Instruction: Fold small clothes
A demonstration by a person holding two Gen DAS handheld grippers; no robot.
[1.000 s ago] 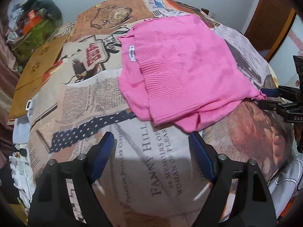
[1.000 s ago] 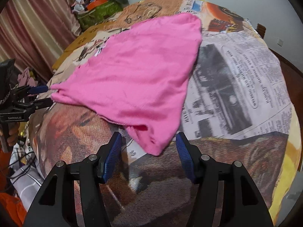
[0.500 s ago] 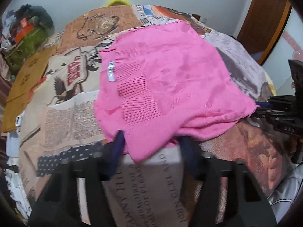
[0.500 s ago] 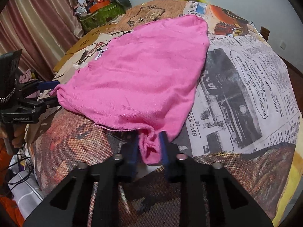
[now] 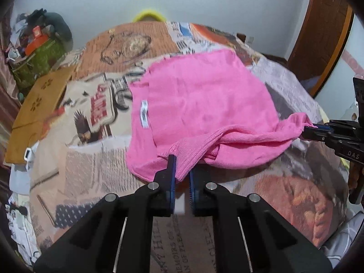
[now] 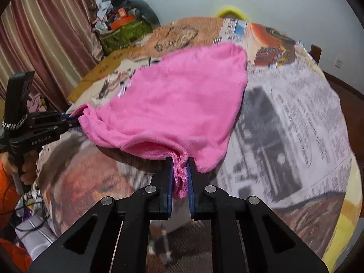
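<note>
A pink knit garment [image 5: 200,104] with a white label [image 5: 144,113] lies on a newspaper-print bed cover [image 5: 91,159]. My left gripper [image 5: 182,161] is closing, and its pads press on the garment's ribbed near corner. In the right wrist view my right gripper [image 6: 180,161] is closing too, with a bunched corner of the garment [image 6: 182,100] pinched between its pads. Each gripper also shows from the side in the other view: the right gripper [image 5: 311,128] and the left gripper [image 6: 70,119] each clamp a corner. The near hem hangs lifted between them.
A green bag piled with clutter [image 5: 38,61] stands at the far left by striped curtains [image 6: 45,34]. A brown wooden door [image 5: 323,34] is at the right. An orange-brown sheet [image 5: 38,109] lies on the bed's left edge. A hand [image 6: 27,166] holds the left gripper's handle.
Both grippers moved forward onto the garment's near corners and went from open to pinching the cloth. The near hem has since lifted off the bed cover.
</note>
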